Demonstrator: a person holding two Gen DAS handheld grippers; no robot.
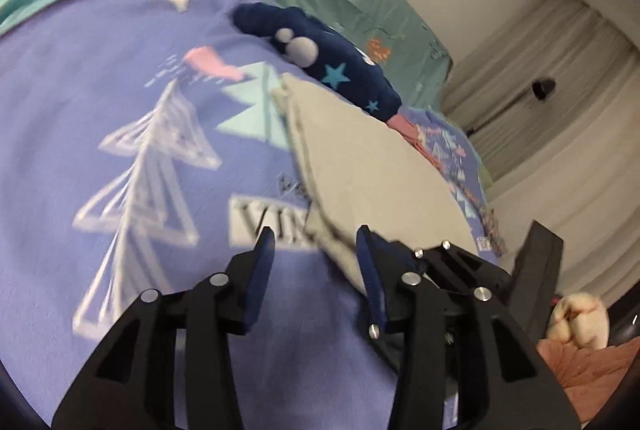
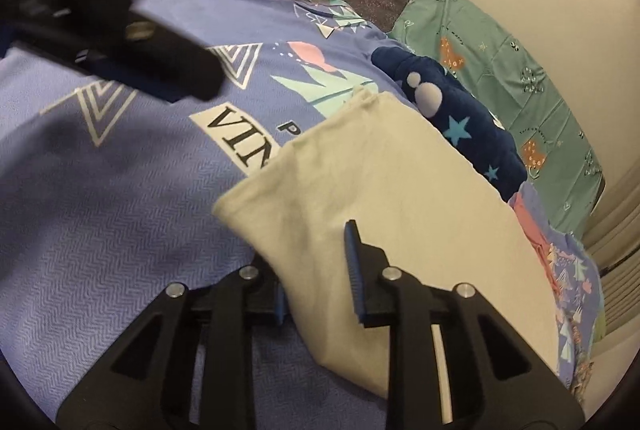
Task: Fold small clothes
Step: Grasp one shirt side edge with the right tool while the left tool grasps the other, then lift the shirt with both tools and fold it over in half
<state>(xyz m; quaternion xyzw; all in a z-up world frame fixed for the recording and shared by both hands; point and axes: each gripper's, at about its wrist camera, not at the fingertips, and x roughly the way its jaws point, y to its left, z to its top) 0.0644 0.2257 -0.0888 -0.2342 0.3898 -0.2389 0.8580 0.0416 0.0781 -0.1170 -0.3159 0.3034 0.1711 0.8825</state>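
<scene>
Cream cloth (image 2: 400, 190), seemingly in several layers, flat on the purple blanket (image 2: 120, 210), to the near right of the printed white label. Navy star-patterned garment (image 2: 460, 110) right against its far right edge, green sheet (image 2: 500, 42) beyond.

Right gripper (image 2: 316, 282) set over the near left edge of the cloth: one finger half hidden under the fabric, the other on top, with a clear gap between the pads. Fabric between the jaws, yes; a firm pinch, impossible to tell. Left gripper (image 1: 316, 250) open and empty, low over the blanket, near the left corner of the same cloth.

Judged as the step in hand: taking the near edge at two places for the next fold. To do it well:

Slide the lower finger fully under all layers, not only under the top one. Close until firm on the hem, then test with a small lift before any bigger move. Bring the left gripper onto the corner itself and pinch close to the edge. Lift both sides together and level, only high enough to clear the blanket. Carry the edge toward the far side and lay it edge on edge. Keep away from the navy garment, otherwise a risk of dragging it along. Avoid catching the blanket together with the cloth. Release only after flat contact, then smooth outward.
</scene>
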